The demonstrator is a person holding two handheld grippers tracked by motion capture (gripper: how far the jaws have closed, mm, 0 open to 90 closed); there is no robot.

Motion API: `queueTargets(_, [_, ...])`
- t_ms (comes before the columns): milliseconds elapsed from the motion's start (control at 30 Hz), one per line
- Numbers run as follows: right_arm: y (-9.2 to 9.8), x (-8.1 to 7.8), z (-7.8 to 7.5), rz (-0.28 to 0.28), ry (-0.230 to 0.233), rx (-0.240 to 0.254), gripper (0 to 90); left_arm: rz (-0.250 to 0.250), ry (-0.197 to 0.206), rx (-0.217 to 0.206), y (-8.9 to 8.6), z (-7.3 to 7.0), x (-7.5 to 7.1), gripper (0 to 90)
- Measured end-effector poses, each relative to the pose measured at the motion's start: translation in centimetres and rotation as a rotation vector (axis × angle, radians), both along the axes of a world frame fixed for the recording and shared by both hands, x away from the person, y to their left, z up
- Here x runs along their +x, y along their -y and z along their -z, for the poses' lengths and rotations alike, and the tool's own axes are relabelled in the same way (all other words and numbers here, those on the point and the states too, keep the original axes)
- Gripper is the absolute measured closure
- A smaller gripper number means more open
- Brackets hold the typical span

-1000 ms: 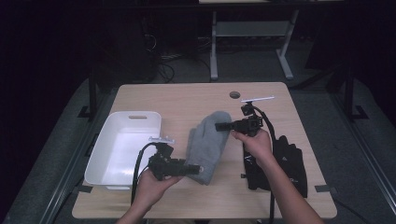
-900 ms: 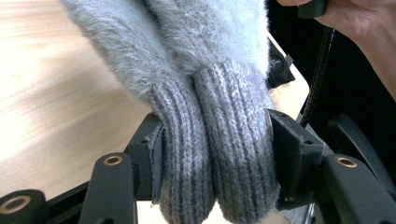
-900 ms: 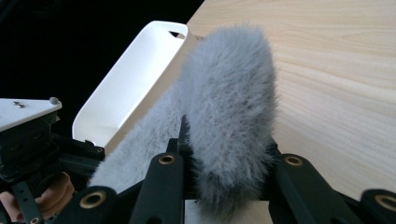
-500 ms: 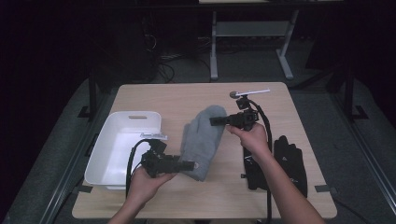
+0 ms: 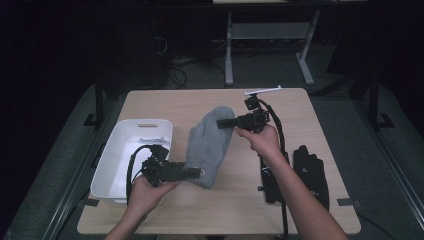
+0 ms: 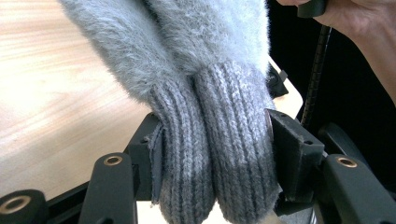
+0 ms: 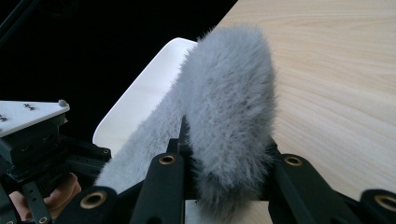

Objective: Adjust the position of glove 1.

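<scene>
We hold the grey mittens between us, just right of the white bin. Our left gripper clamps their ribbed cuffs, and our right gripper pinches their fuzzy tips. Black gloves lie further right of the bin. We can read no writing or labels.

Both forearms reach forward, the left gripper and the right gripper each clamped.
</scene>
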State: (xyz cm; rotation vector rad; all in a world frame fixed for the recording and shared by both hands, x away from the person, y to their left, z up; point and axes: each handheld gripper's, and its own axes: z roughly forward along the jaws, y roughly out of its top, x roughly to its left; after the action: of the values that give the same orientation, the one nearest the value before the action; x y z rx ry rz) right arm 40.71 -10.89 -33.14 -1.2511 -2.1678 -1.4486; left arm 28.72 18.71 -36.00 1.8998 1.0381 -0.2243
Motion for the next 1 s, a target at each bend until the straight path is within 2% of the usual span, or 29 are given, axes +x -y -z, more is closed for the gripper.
queueTargets(100, [-0.2,0.1,-0.3,-0.005,0.005,-0.004,72.5,-0.007,-0.001,-0.011,-0.2,-0.1,0.0,43.0])
queueTargets(667, [-2.6,0.5,-2.0,-0.034,0.028,-0.002,72.6,-0.032,0.036,-0.005,-2.3,-1.6,-0.4,43.0])
queueTargets(1000, [-4.2,0.7,-3.1,-0.051,0.037,-0.001,72.7,-0.056,0.04,-0.012,-3.6,-2.1,-0.6,43.0])
